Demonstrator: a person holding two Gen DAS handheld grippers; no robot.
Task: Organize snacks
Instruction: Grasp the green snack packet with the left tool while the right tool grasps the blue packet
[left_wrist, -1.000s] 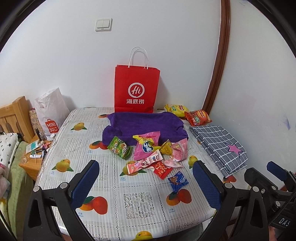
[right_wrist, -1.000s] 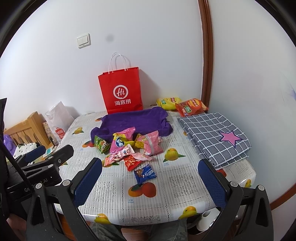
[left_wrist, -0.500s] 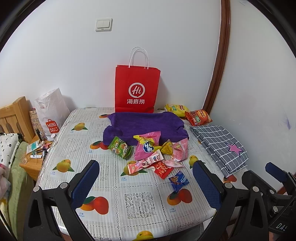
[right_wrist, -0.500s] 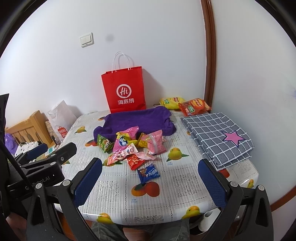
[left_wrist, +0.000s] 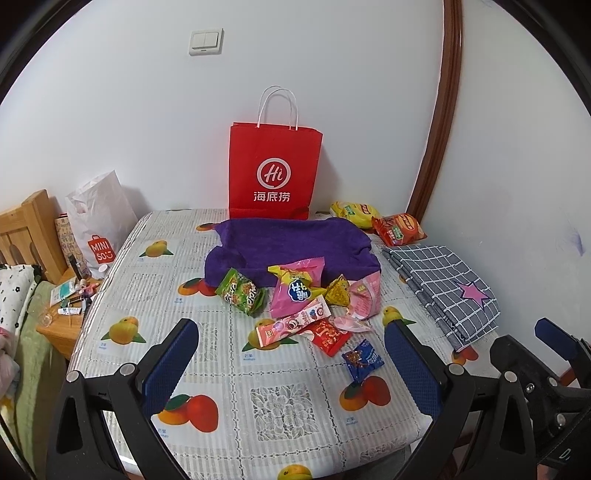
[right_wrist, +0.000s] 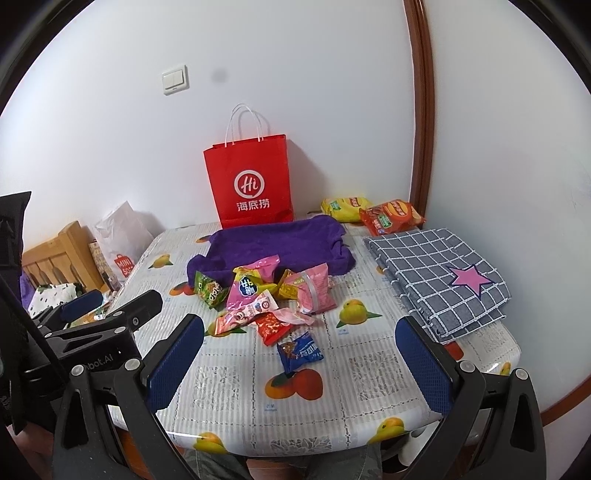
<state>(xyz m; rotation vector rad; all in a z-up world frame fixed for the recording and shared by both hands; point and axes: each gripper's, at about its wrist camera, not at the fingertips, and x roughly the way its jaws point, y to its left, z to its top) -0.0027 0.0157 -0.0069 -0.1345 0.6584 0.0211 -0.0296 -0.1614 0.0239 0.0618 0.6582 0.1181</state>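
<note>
Above the near table edge I hold my left gripper (left_wrist: 291, 354) and right gripper (right_wrist: 299, 354) spread wide and empty, since the snack pile (left_wrist: 303, 299) lies loose mid-table before the purple towel (left_wrist: 291, 240), nothing sorted yet

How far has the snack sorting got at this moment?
Done: nothing visibly; the snack packets lie in a loose pile on the table in front of the purple cloth, and two chip bags sit near the red bag. In hand: nothing; left gripper and right gripper are open, empty. Left: all of it.
</note>
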